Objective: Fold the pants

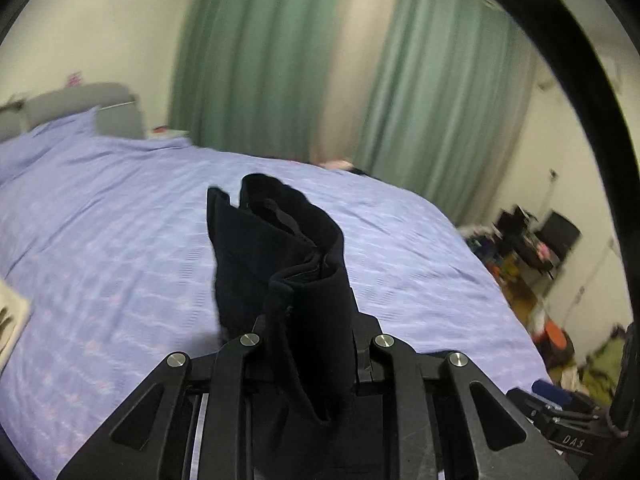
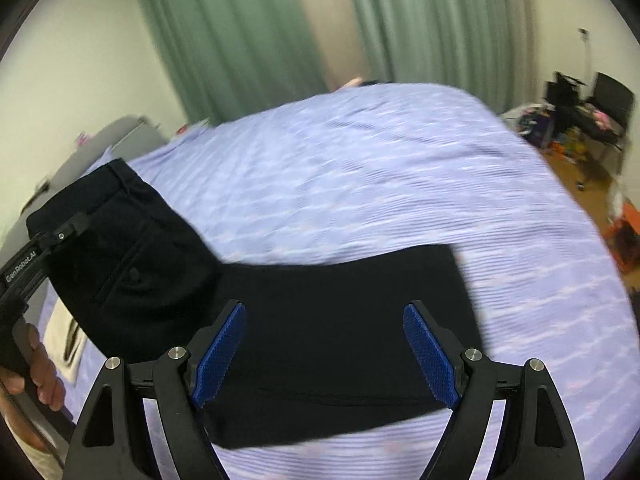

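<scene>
Black pants [image 2: 320,320] lie on a lilac bedspread [image 2: 380,184]. Their folded leg part lies flat under my right gripper [image 2: 324,352], which is open and empty above it, blue pads [image 2: 222,354] wide apart. The waist end [image 2: 120,248] with a back pocket is lifted at the left, held by my left gripper [image 2: 68,228]. In the left wrist view my left gripper [image 1: 312,340] is shut on the bunched waistband [image 1: 280,260], which stands up between its fingers and hides the fingertips.
The bed [image 1: 120,220] has a grey headboard [image 1: 80,108] at the far left. Green curtains [image 1: 260,60] hang behind it. Clutter and a black chair [image 2: 592,112] stand on the wooden floor at the right. A pale cloth [image 2: 64,340] lies at the left.
</scene>
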The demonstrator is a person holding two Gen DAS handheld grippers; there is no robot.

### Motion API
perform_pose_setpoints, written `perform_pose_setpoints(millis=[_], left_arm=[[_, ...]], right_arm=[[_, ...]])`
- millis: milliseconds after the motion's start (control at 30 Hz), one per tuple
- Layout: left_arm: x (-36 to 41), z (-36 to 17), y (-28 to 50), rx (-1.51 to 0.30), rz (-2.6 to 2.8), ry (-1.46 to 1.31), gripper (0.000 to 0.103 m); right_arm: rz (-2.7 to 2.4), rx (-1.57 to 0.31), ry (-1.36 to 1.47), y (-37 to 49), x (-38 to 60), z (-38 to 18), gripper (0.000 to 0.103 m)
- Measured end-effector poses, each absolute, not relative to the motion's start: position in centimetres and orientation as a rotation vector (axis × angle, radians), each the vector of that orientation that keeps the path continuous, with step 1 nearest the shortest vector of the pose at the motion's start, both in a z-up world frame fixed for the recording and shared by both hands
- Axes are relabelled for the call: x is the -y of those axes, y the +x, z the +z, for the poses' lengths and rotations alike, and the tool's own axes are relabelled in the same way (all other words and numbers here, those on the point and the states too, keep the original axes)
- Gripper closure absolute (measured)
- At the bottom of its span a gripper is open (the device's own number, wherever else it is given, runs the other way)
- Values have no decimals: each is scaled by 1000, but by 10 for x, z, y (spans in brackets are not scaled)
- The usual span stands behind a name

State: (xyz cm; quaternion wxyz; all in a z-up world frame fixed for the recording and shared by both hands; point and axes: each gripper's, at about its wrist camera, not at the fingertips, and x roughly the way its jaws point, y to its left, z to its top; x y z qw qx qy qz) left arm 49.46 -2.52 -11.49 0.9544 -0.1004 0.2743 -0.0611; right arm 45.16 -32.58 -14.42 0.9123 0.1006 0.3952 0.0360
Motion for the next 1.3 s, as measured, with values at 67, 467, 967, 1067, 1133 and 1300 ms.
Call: perform_pose_setpoints(millis=[67,467,967,1067,1133,1300], left_arm=[[70,-116,505,-584,-166,-183,82],[286,-212,534,-865,-339,-128,86],[287,-190,492,-841,-338,-8,18],[251,-192,498,-836,-254,28,18],[222,-201,499,-851,-198,48,18],[181,-233,508,-915,-86,24,18]], right_arm=[[40,-802,208,445,356,-141,21],[-117,-875,288,416,515,-187,23],[-78,-928,366,407,548,-213,23],[47,-919,339,430,521,-214,23],[130,-914,322,449,501,-219,25],[254,-979,303,494,462,-250,44]])
